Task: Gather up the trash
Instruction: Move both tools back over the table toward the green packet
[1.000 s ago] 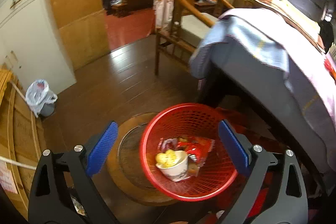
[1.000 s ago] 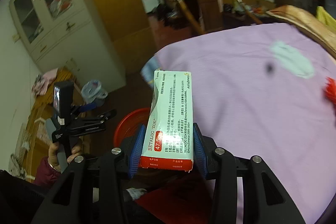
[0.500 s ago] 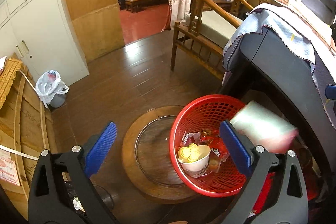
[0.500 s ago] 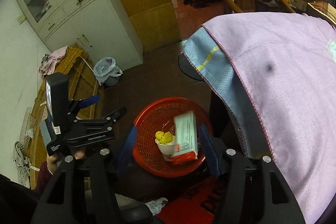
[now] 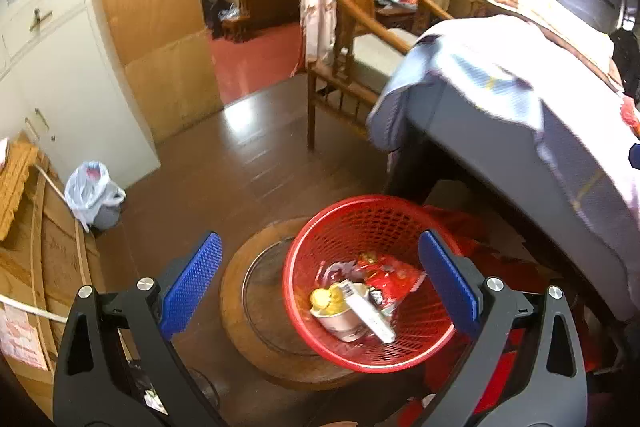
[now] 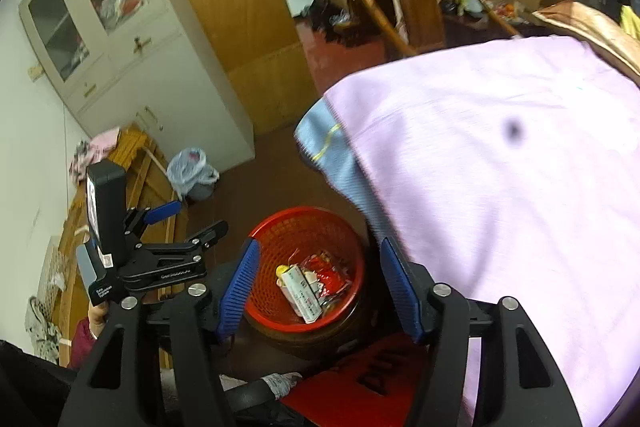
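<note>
A red mesh basket (image 5: 372, 287) sits tilted on a round wooden stand (image 5: 256, 311), beside a cloth-draped bed (image 5: 520, 115). Inside lie a white cup (image 5: 340, 319) with yellow scraps, a red wrapper (image 5: 390, 277) and a white box (image 5: 370, 313) resting across the cup. The left gripper (image 5: 320, 287) frames the basket, blue-padded fingers (image 5: 192, 283) spread wide and empty. A plastic bag (image 5: 90, 191) stands by the white cabinet (image 5: 60, 79).

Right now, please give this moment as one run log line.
medicine box: inside red basket, on paper cup | right tool: open, empty | left tool: open, empty
</note>
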Motion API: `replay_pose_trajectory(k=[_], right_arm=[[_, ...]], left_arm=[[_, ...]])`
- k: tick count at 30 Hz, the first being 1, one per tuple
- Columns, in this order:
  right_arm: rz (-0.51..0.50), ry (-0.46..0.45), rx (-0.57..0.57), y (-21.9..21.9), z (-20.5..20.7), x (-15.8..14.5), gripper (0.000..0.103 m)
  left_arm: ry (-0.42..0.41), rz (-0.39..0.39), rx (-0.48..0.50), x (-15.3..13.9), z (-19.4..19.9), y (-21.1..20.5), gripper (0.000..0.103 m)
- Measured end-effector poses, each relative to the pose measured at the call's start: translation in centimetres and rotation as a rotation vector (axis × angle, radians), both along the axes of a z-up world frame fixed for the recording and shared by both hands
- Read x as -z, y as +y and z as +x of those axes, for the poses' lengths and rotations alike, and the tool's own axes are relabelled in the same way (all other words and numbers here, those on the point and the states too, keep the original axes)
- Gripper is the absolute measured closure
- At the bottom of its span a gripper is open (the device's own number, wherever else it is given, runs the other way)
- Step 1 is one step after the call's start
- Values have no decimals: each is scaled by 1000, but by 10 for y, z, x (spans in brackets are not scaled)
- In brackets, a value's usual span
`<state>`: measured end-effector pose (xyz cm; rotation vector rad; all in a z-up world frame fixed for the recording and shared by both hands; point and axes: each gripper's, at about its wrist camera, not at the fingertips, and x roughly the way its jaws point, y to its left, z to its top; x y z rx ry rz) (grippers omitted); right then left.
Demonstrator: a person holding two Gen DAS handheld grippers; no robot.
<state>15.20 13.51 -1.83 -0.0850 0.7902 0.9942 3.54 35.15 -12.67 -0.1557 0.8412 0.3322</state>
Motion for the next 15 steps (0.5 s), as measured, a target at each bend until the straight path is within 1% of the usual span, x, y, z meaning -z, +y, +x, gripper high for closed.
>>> replay_pose_trajectory(k=[3,8,11,14,15], right_arm=[[37,-20,39,-29,-2,-7,38],[108,-54,114,-84,-8,-21,36],[153,-84,173,-128,-13,-28,33],[179,-112,234,-167,-17,-29,30],[189,-122,266,-186,-18,-29,29]], left_arm=[[-22,27,34,-16,0,-21,8],[-65,93,108,-45,-1,-66,7],[-84,127,164,-59,0,-98,7],[-92,146,220,-70,5,-130,7],[-94,151,241,-74,7,-142,7]])
